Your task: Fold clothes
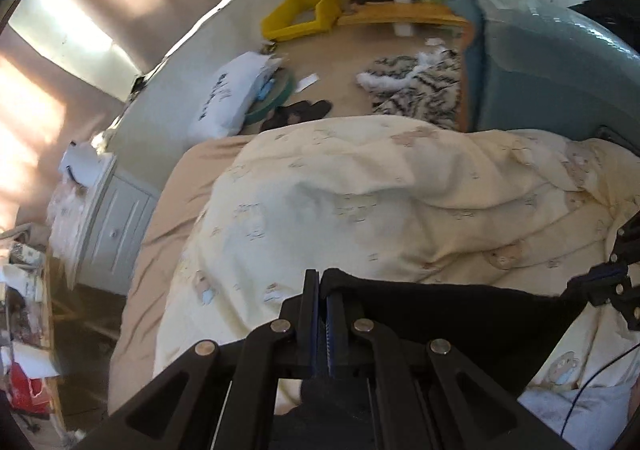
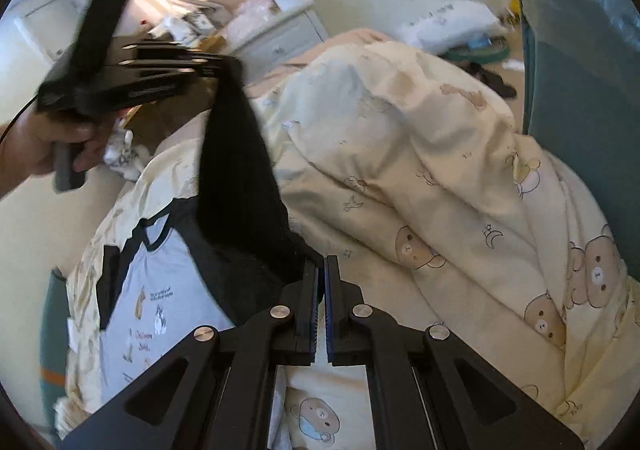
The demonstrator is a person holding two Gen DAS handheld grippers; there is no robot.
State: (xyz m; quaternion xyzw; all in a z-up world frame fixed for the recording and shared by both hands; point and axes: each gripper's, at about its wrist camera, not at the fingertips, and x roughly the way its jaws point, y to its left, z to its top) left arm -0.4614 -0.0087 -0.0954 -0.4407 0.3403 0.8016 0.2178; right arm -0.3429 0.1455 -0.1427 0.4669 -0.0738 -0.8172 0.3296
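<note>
We hold a black garment point(image 2: 240, 186) stretched above the bed, over a cream bear-print duvet point(image 1: 360, 202); our left gripper point(image 1: 323, 290) is clamped tight on one edge, and the cloth runs taut across to our right gripper point(image 2: 322, 270), pinched shut on the other end (its grip looks thin, right at the hem). If we pull further apart, that hem could slip free; the cloth might then drop onto the grey printed shirt point(image 2: 160, 290) below and tangle.
</note>
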